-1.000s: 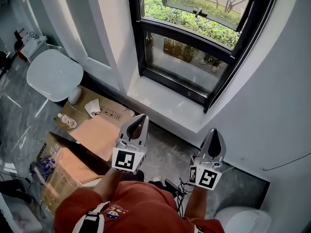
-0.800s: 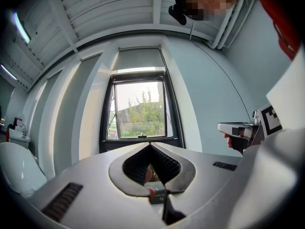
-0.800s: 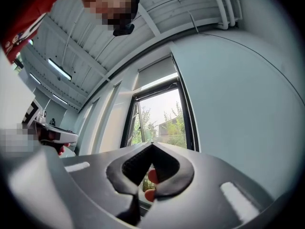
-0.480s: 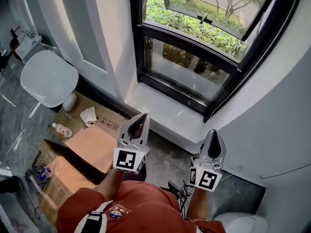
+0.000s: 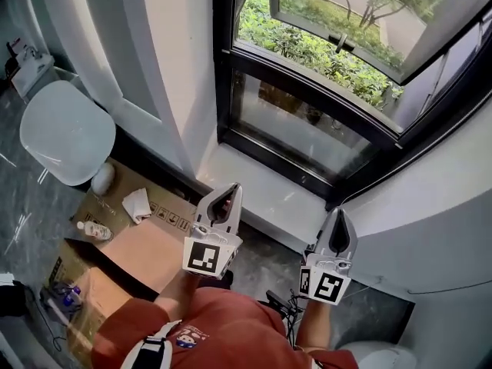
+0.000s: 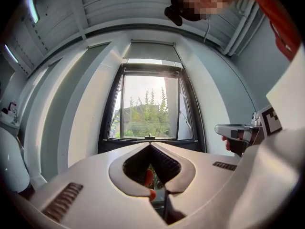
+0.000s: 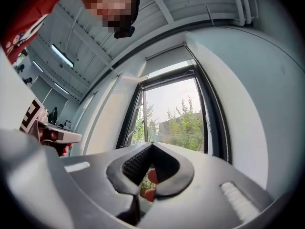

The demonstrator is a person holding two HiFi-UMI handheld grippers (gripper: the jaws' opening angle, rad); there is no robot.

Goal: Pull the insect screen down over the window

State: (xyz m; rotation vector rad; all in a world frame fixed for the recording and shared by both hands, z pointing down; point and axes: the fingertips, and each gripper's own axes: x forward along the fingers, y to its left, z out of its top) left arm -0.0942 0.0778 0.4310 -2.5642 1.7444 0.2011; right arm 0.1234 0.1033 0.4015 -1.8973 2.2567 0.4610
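A black-framed window [image 5: 307,91] stands ahead above a white sill [image 5: 269,183], and its upper sash is tilted outward with a handle [image 5: 342,43]. In the left gripper view the window [image 6: 150,109] is bare glass, with a grey screen housing [image 6: 150,51] across its top; no screen hangs over the pane. The right gripper view shows the same housing [image 7: 167,56] above the window [image 7: 176,118]. My left gripper [image 5: 231,191] and right gripper [image 5: 338,215] are held side by side short of the sill, both shut and empty. The jaws meet at their tips in both gripper views [image 6: 150,145] [image 7: 152,145].
An opened cardboard box [image 5: 146,244] lies on the floor at left, with a crumpled tissue [image 5: 138,204] and a small bottle [image 5: 92,229] on its flaps. A white toilet lid [image 5: 65,133] sits further left. Cables [image 5: 280,302] lie by the person's feet. White walls flank the window.
Both grippers have travelled together toward the window, staying shut. The window fills more of the head view and the floor clutter has slid down and left.
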